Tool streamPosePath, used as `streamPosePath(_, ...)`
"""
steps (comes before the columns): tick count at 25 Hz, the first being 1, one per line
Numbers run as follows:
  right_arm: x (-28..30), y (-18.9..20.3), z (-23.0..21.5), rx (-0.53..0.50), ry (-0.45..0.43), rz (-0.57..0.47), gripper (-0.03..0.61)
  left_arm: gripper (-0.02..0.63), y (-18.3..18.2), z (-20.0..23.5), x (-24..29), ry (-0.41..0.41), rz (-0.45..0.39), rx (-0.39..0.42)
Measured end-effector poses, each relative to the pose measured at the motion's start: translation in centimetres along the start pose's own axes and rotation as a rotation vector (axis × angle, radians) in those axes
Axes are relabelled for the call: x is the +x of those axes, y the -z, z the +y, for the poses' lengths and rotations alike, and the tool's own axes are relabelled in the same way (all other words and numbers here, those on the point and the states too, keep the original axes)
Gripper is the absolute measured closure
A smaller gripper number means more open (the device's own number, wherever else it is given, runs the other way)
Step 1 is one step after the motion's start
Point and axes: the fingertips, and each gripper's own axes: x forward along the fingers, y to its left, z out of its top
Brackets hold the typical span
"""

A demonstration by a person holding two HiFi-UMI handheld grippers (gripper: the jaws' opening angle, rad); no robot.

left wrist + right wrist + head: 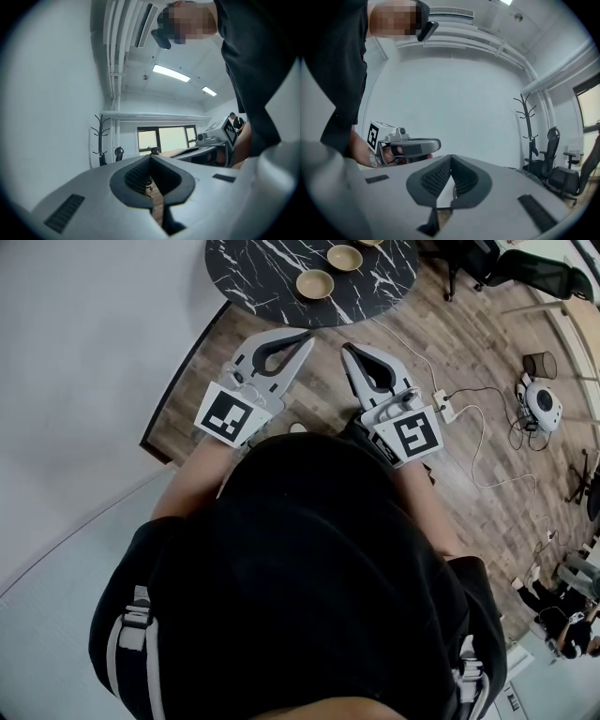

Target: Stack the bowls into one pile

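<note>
Two tan bowls [315, 283] [345, 257] sit apart on a round black marble table [253, 268] at the top of the head view; the rim of a third [371, 242] shows at the edge. My left gripper [307, 337] and right gripper [347, 350] are held level above the wooden floor, short of the table's near edge. Both are shut with nothing between the jaws. In the left gripper view the left gripper [151, 157] has its tips together, and so has the right gripper [451, 157] in its own view. Neither gripper view shows the bowls.
White cables and a power strip [444, 409] lie on the floor to the right, near a white device [542, 401]. A white wall [84, 334] runs along the left. A coat rack [528, 122] and office chairs [553, 159] stand further off.
</note>
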Motion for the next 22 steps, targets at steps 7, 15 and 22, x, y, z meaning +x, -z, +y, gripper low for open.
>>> streamPosePath(7,-0.2,0.3,-8.3,0.006,-0.026,-0.007,0.577,0.609,0.8,0.4,7.1,-0.031,0.018,-0.032)
streamPosePath(15,-0.2,0.0,-20.8,0.018,-0.120,-0.003,0.578,0.609,-0.1,2.3,18.4,-0.124,0.029,-0.048)
streamPosePath(22,-1.2,-0.3,-29.6,0.019,-0.235,0.015,0.577,0.609,-1.2,2.5,26.8,-0.255,0.028,-0.035)
